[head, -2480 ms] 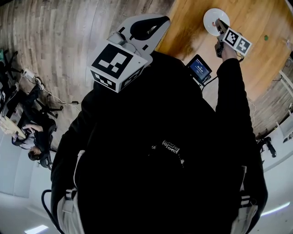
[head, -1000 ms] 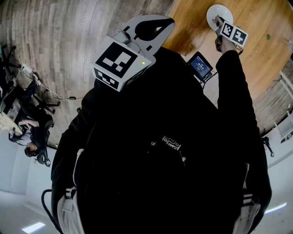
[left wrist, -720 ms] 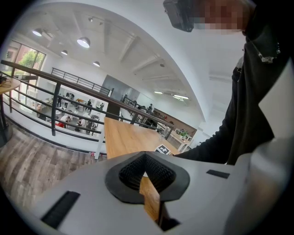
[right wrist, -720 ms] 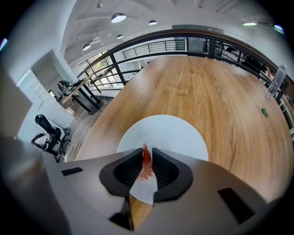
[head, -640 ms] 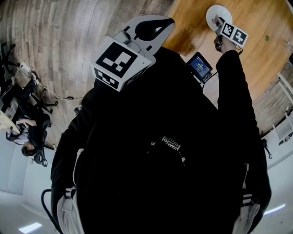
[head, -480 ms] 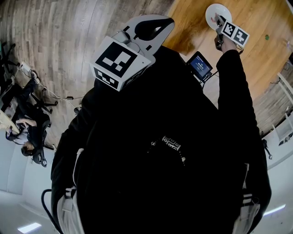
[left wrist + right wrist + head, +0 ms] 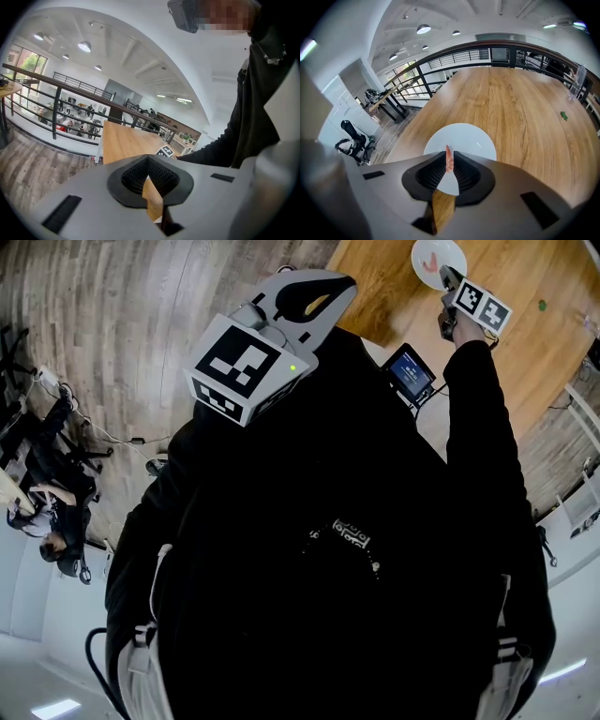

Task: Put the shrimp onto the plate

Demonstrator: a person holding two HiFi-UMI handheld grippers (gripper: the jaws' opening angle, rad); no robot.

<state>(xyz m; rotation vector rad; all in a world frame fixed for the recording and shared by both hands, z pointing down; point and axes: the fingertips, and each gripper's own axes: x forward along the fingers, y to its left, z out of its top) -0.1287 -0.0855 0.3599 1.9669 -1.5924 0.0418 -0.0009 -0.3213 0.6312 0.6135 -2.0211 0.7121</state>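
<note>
A white plate point(image 7: 441, 254) point(image 7: 461, 138) lies near the edge of a long wooden table point(image 7: 394, 287). My right gripper point(image 7: 446, 277) point(image 7: 449, 161) reaches over the plate's near rim. Its jaws are shut on a thin pink shrimp point(image 7: 448, 157), which sticks out past the tips over the plate point(image 7: 430, 261). I cannot tell whether the shrimp touches the plate. My left gripper point(image 7: 314, 304) point(image 7: 149, 176) is held up by the chest, away from the table, shut with nothing in it.
A small green thing point(image 7: 541, 306) point(image 7: 564, 115) lies farther out on the table, and a clear glass point(image 7: 576, 84) stands at its far right. A small screen point(image 7: 410, 376) hangs at the person's waist. Railings and wooden floor surround the table.
The pink shrimp now shows over the plate beyond the right gripper's tip, where the gripper covered that spot before. The left gripper has stayed put.
</note>
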